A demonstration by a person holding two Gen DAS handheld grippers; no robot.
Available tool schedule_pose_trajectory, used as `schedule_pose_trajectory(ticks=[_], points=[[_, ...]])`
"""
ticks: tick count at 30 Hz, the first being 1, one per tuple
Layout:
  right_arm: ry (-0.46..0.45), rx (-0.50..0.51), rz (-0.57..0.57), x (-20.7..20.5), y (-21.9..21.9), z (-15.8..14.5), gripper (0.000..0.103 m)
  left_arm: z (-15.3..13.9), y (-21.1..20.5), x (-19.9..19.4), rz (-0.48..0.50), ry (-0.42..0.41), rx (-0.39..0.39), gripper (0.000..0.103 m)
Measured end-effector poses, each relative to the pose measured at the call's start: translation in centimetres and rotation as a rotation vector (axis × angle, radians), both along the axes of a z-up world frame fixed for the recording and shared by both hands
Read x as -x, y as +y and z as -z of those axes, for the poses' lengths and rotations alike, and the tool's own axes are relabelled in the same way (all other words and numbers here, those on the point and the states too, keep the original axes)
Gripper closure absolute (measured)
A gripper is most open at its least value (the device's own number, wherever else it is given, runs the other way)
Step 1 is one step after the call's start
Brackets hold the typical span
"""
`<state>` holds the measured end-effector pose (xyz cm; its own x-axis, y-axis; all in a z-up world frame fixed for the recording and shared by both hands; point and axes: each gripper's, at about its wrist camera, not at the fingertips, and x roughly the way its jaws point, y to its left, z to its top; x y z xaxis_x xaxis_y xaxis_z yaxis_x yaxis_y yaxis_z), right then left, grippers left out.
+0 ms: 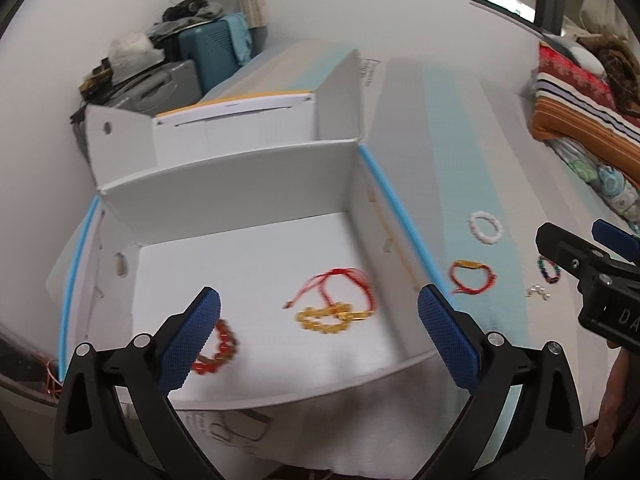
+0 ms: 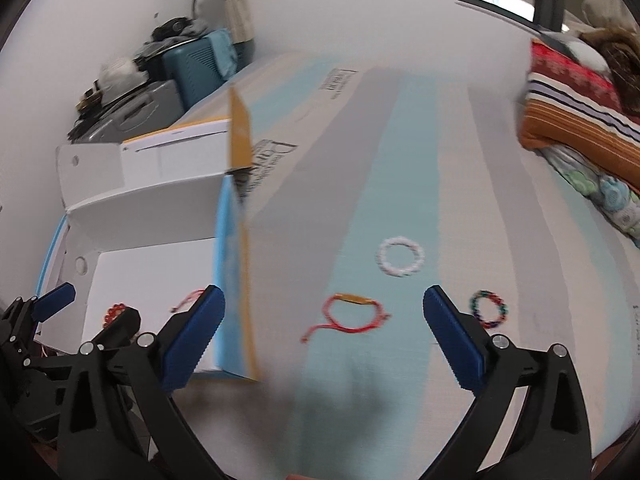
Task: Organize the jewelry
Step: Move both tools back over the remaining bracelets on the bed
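Left wrist view: the left gripper point(image 1: 319, 328) hangs above the open white cardboard box point(image 1: 224, 196) with blue-edged side walls, its blue-padded jaws spread wide and nothing between them. On the box's white floor lie three pieces: a red bead bracelet point(image 1: 224, 346) partly behind the left pad, a yellow bead bracelet point(image 1: 326, 318), and a red cord bracelet point(image 1: 340, 286) tangled over it. Outside the box, on the striped blue-and-grey bedsheet point(image 1: 448, 128), wait a white bead bracelet point(image 1: 485, 227), a red cord bracelet with a gold bar point(image 1: 472, 278), a multicoloured bead bracelet point(image 1: 549, 270) partly hidden by the right gripper's body, and some small pale pieces point(image 1: 538, 292) too tiny to identify.

Right wrist view: the right gripper point(image 2: 324, 328) also stands wide open and empty, hovering over the sheet just beside the box's right wall. The gold-bar cord bracelet lies between its pads on the sheet; the white one sits beyond, the multicoloured one just outside the right pad.

Judgement: both hands look free after drops, so the step in hand is fetching the next loose piece. The next move calls for lowering the right gripper over the gold-bar bracelet, pinching the thin cord cleanly off soft fabric, then carrying it over the box wall
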<state>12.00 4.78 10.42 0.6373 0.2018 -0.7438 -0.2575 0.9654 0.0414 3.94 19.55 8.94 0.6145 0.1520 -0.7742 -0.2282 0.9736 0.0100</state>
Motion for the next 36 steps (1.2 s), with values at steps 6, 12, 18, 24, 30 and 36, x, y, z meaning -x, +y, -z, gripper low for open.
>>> schedule_pose_trajectory(ticks=[6, 12, 18, 24, 30, 36], points=[[0.009, -0.001, 0.067, -0.4, -5.4, 0.4, 0.008, -0.2, -4.5, -1.0, 0.061, -0.007, -0.004, 0.006], [0.019, -0.001, 0.121, -1.2, -9.7, 1.0, 0.008, 0.0, -9.1, -2.4, 0.129, -0.007, -0.004, 0.006], [0.044, -0.001, 0.181, -3.0, -14.3, 2.4, 0.008, 0.3, -13.2, -4.2, 0.195, 0.004, -0.014, 0.006], [0.065, 0.007, 0.225, -4.8, -17.7, 4.6, 0.008, 1.9, -16.1, -6.4, 0.235, 0.032, -0.007, 0.006], [0.104, 0.013, 0.263, -7.3, -19.4, 8.4, 0.008, 5.2, -18.5, -9.0, 0.275, 0.078, -0.008, 0.006], [0.143, 0.009, 0.262, -9.7, -20.1, 12.2, 0.008, 10.0, -19.0, -12.2, 0.265, 0.143, -0.005, 0.006]])
